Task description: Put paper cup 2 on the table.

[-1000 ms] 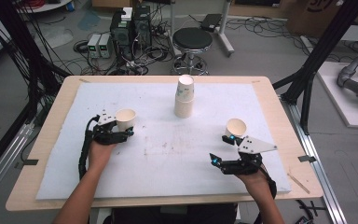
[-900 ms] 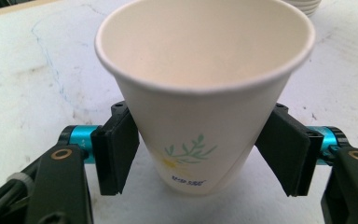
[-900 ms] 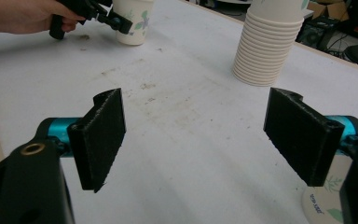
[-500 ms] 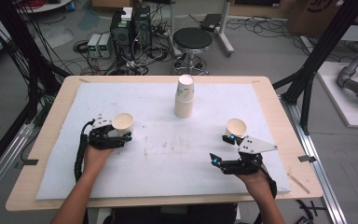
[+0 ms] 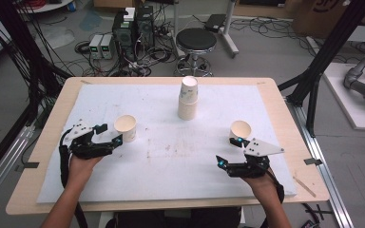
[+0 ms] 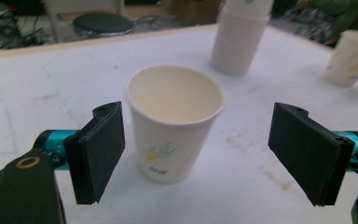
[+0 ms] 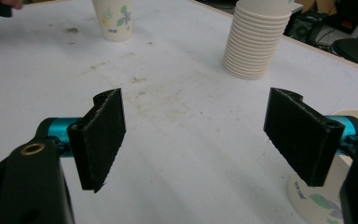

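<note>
Now that its jaws have just been opening, the left gripper point(image 5: 108, 137) stands released, with a paper cup point(image 5: 125, 127) set upright on the white table cover point(image 5: 171, 161) just ahead of it. A second ago that cup sat clamped between the pads further back on the left; half a second ago it was tilted in the gripper's hold. In the left gripper view the cup point(image 6: 174, 122) stands between the two black pads point(image 6: 99, 151) with a gap on each side, nearest the left one, so nothing presses it. My reading is that the cup has been placed and let go, and the hand is free to draw away.

Further right, at the middle far side of the table, a tall stack of paper cups point(image 5: 188, 97) stands upright, unchanged.

On the right, the right gripper point(image 5: 229, 153) rests as before, jaws spread wide with nothing between them. A second single cup point(image 5: 240, 133) stands just beside its far jaw; in the right gripper view it sits behind the right-hand pad point(image 7: 303, 135), outside the jaws.
</note>
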{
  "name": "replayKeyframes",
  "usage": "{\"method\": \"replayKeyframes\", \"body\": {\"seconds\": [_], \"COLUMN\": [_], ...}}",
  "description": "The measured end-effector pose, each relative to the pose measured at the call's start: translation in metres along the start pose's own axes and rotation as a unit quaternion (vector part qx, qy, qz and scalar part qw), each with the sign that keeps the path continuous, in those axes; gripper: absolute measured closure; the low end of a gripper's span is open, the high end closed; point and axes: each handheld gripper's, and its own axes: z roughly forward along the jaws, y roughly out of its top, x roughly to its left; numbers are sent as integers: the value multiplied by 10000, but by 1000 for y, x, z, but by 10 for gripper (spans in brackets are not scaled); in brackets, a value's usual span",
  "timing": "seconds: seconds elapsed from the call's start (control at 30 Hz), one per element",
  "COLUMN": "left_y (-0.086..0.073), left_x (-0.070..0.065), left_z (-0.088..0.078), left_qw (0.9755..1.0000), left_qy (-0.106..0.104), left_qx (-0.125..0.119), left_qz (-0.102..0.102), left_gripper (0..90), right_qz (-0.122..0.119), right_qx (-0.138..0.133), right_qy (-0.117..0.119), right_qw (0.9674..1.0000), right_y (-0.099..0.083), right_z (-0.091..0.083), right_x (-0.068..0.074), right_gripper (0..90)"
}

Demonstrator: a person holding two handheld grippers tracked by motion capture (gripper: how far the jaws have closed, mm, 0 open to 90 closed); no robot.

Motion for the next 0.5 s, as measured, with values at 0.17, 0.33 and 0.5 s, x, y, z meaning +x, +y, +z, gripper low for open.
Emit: {"method": "replayKeyframes", "body": {"seconds": [0.17, 0.33, 0.5], "left_y": [4, 7, 6], "left_x": [-11, -25, -31], "left_z": [-11, -21, -26], "left_qw": [9989, 9966, 9961], "left_qy": [-225, -360, -452], "left_qx": [-404, -712, -705], "left_qz": [104, 223, 288], "left_gripper": [172, 168, 163], "right_qz": [50, 102, 150], "right_qx": [-22, -76, -56], "right_qy": [-112, -225, -258], "right_qw": [9999, 9997, 9995], "right_y": [0, -1, -3], "right_z": [-2, -8, -11], "right_x": [-3, -6, -5], "right_gripper": [209, 209, 209]}}
